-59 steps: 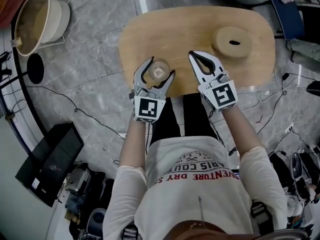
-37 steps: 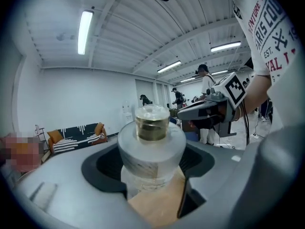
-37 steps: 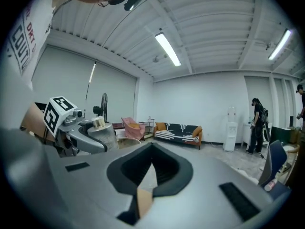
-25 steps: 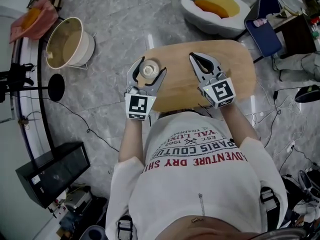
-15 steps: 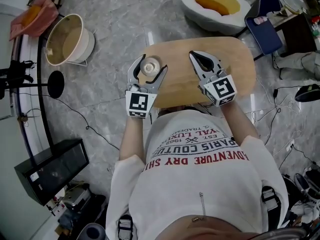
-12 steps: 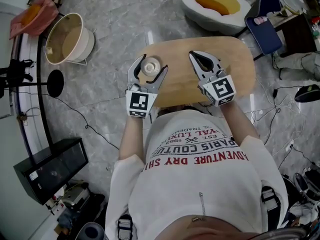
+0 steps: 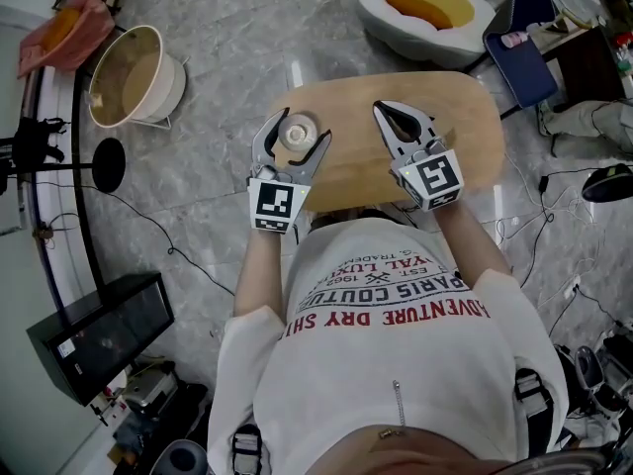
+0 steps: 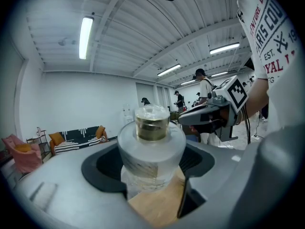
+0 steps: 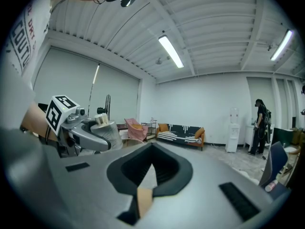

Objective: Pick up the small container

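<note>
The small container (image 7: 296, 134) is a clear plastic jar with a gold cap. It sits between the jaws of my left gripper (image 7: 299, 127), which is shut on it, and hangs well above the wooden table (image 7: 455, 137). In the left gripper view the container (image 8: 151, 144) fills the middle and the black pads (image 8: 104, 168) press its sides. My right gripper (image 7: 387, 113) is held level beside it, shut and with nothing in it. The right gripper view shows its own jaws (image 9: 151, 149) touching at the tips, with the left gripper (image 9: 78, 130) and the container (image 9: 107, 129) to the left.
A beige tub on a stand (image 7: 134, 75) is on the floor at the upper left. A white seat with an orange cushion (image 7: 425, 8) and a blue chair (image 7: 524, 47) lie beyond the table. A black box (image 7: 99, 334) and cables lie at the lower left.
Since the earliest frame the table has dropped far below the grippers, with the container still in the left one. Over the last second nothing has visibly moved.
</note>
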`<state>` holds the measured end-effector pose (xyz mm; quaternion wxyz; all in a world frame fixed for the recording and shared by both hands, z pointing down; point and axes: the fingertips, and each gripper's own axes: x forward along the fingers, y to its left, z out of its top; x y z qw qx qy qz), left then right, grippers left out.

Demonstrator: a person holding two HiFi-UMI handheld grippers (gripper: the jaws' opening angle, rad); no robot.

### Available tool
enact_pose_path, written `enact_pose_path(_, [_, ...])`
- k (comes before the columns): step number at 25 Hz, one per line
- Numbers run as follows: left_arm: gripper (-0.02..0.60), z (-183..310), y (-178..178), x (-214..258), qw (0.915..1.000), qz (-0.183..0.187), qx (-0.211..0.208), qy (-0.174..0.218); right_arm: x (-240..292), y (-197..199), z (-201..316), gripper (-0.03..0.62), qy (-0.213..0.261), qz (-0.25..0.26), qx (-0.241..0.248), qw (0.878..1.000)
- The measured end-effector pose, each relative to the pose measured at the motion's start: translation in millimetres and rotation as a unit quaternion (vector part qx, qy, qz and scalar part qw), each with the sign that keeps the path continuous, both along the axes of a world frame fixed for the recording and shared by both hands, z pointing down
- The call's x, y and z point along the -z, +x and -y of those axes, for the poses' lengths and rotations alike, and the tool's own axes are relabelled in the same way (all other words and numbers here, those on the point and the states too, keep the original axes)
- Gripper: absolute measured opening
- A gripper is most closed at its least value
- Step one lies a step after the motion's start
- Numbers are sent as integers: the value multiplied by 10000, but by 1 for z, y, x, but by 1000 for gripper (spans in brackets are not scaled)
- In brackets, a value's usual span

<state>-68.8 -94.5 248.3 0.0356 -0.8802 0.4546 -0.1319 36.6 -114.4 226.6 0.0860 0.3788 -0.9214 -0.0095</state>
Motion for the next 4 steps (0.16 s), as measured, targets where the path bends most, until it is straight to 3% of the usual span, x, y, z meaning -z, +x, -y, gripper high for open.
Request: enact_pose_path(4, [337,4,0,-1,10000,6,0,0,-1,0,4,-14,-12,25,1,10000])
